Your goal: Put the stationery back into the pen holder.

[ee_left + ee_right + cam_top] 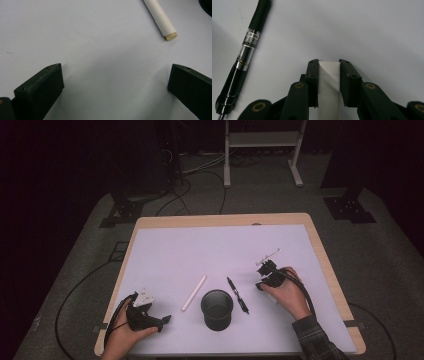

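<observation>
White stick (328, 75) sits clamped between the jaws of my right gripper (329, 65), a flat pale piece running back along the line of the jaws; that is the one thing I have in hand.

Starting at the left: my left hand (127, 332) rests low at the near left corner of the counter (165, 245), forearm coming in from the bottom edge, with the left gripper (162, 321) pointing to the right across the surface. Its jaws stand wide apart with nothing between them, only bare white counter. In the left gripper view a white paper-wrapped tube (160, 18) lies ahead of it, apart from both jaws.

Moving rightward in the high view, that tube (194, 293) lies slanted just left of a black cup (217, 309), which stands upright near the front middle. Just right of the cup lies a black pen (238, 295), also slanted.

At the right, my right hand (285, 295) lies on the counter, plaid sleeve (315, 337) behind it, gripper aimed leftward toward the pen. In the right gripper view the pen (245, 57) lies off to the left of the jaws, not touching them. The jaws are nearly together, pressing both sides of the white stick.
</observation>
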Tool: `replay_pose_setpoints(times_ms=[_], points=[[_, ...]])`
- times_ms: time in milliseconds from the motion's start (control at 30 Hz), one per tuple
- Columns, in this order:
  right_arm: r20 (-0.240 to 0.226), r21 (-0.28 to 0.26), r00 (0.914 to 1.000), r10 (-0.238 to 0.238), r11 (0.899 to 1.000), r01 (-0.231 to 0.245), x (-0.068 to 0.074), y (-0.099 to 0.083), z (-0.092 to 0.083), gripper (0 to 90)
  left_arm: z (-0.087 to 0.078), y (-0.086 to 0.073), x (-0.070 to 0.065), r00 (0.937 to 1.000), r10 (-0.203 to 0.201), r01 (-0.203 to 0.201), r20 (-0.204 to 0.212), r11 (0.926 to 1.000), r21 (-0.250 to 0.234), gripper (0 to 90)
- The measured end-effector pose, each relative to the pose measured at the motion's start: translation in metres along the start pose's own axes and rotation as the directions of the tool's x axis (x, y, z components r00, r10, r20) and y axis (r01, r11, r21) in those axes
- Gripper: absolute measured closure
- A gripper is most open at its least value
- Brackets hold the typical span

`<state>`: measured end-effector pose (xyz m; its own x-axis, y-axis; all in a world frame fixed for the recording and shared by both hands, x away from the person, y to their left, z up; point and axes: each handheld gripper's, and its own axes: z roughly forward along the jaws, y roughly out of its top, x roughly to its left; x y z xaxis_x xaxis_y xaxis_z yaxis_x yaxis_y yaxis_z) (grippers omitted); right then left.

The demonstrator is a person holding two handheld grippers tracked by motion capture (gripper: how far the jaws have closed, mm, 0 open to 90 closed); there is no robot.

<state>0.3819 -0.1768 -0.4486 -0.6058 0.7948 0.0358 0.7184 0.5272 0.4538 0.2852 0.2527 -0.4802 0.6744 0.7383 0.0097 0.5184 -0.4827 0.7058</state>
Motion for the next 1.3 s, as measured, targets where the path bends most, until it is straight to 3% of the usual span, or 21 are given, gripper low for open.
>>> replay_pose_setpoints(times_ms=[267,700,1300], points=[[-0.022,-0.018,0.9997,0.009,1.0,-0.01,-0.003,-0.003,-0.001,69.8,0.0,0.0,0.0,1.0,0.0,0.0,0.0,1.0,0.0,0.0],[-0.071,-0.098,0.9967,0.04,0.994,-0.046,-0.011,-0.007,-0.018,69.8,0.0,0.0,0.0,1.0,0.0,0.0,0.001,1.0,0.001,0.0],[-0.082,-0.18,0.9962,0.029,0.983,-0.043,-0.011,-0.008,-0.045,69.9,0.0,0.0,0.0,1.0,0.0,0.0,0.001,1.0,0.001,0.0]])
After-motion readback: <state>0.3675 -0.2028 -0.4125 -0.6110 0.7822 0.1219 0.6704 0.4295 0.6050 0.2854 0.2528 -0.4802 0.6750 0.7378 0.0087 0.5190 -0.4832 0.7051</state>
